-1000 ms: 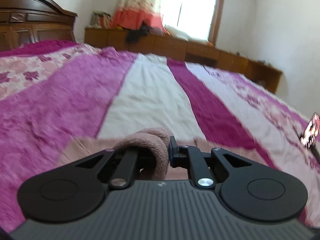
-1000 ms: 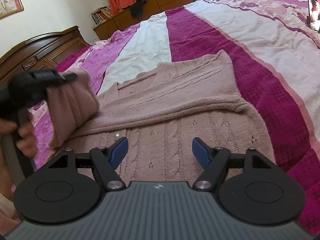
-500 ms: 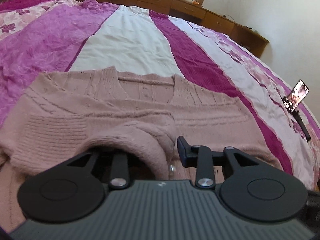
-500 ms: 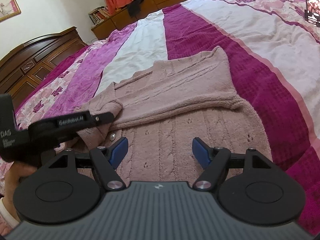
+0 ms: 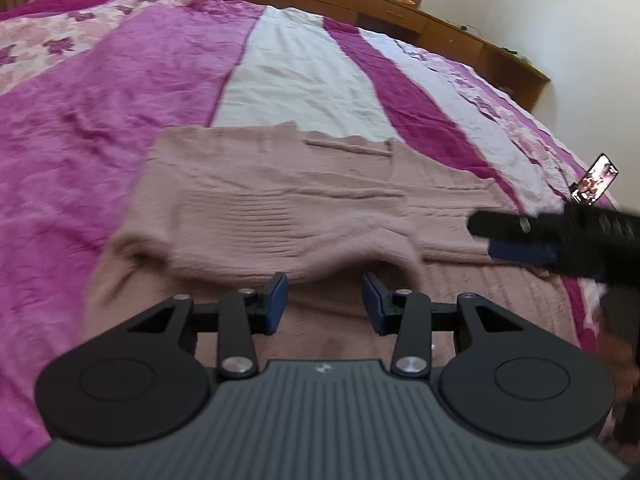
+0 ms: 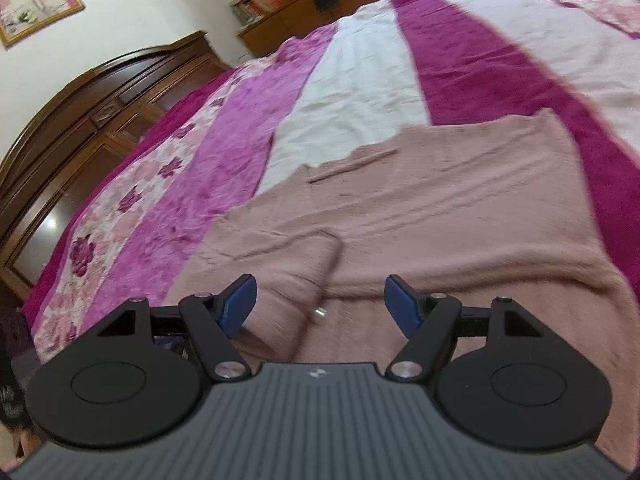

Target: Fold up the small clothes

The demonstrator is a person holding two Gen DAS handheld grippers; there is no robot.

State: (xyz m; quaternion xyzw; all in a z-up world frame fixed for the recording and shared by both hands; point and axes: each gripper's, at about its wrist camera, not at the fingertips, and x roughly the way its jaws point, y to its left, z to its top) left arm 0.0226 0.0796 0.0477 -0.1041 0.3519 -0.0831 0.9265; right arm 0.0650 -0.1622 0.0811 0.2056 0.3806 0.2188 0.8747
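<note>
A dusty-pink knitted sweater lies flat on the striped bedspread, both sleeves folded across its body. In the left wrist view my left gripper stands open just behind the folded left sleeve's edge, nothing between its blue pads. The right gripper reaches in from the right edge of that view, blurred, over the sweater's right side. In the right wrist view my right gripper is open above the sweater, near a small button on the front.
The bedspread runs in magenta, white and floral stripes. A phone on a stand sits at the bed's right edge. A wooden headboard and a low cabinet border the bed.
My left gripper has carried the left sleeve across the sweater, laid it down and let go; it now stands open. The right gripper stayed open and shifted left over the sweater.
</note>
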